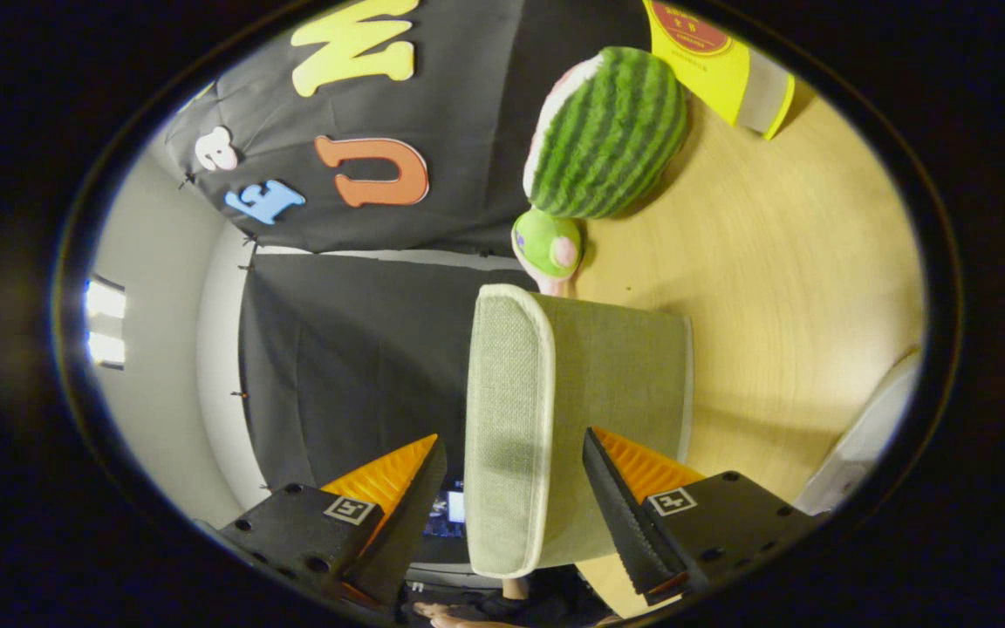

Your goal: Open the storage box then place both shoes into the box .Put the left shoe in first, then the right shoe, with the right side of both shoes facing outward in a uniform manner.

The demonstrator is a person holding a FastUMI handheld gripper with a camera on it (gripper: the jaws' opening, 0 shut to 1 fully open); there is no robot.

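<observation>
The gripper stands wide open astride the near edge of the sage-green fabric storage box lid with pale piping, neither finger pressing on it, the view rolled so the pale wooden bench stands upright on the right. My worry: if the fingers close this shallow, the soft cloth could buckle or slip free as the lid swings. The count: one lid, one striped green watermelon plush, one small green round plush, one yellow carton.
</observation>
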